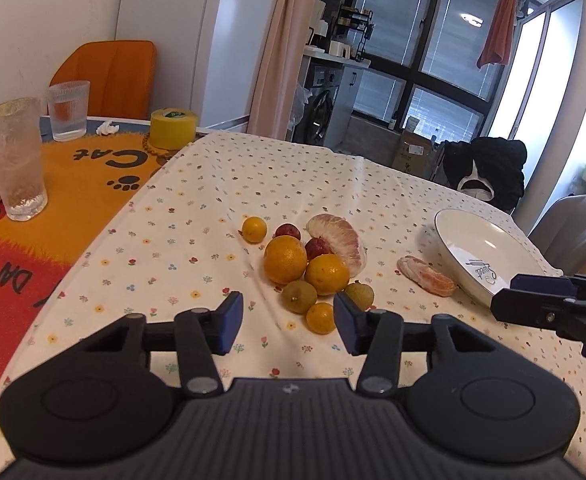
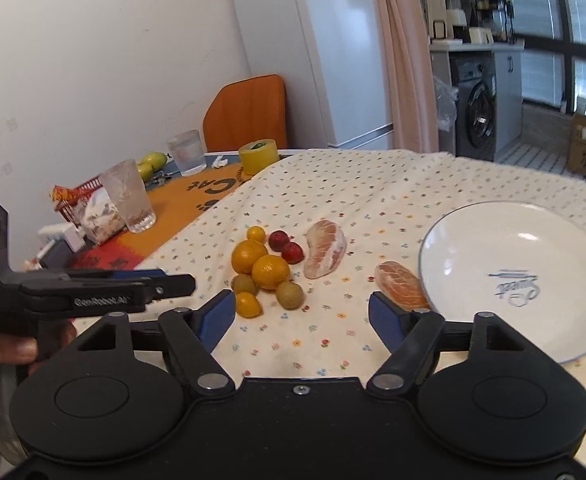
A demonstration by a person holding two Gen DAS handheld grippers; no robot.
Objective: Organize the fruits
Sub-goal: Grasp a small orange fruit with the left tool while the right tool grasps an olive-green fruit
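Observation:
A heap of fruit lies mid-table on the floral cloth: two oranges [image 1: 285, 259] [image 2: 270, 271], small yellow citrus [image 1: 321, 318] [image 2: 248, 305], two brownish-green round fruits [image 1: 299, 296] [image 2: 289, 295], two red fruits [image 1: 287, 231] [image 2: 279, 240] and a peeled pomelo piece [image 1: 339, 238] [image 2: 325, 249]. A smaller peeled segment [image 1: 427, 276] [image 2: 402, 285] touches the rim of the white plate [image 1: 473, 240] [image 2: 473, 240]. My left gripper [image 1: 289, 322] is open just short of the heap. My right gripper [image 2: 301, 316] is open, its right finger by the smaller segment.
At the left on an orange cat-print mat stand two ribbed glasses [image 1: 15, 160] [image 1: 69, 110], a yellow tape roll [image 1: 171, 128] and a red basket [image 2: 79, 196]. An orange chair [image 1: 109, 72] is behind. The table edge runs just past the plate. A hand [image 2: 1, 356] holds the left gripper.

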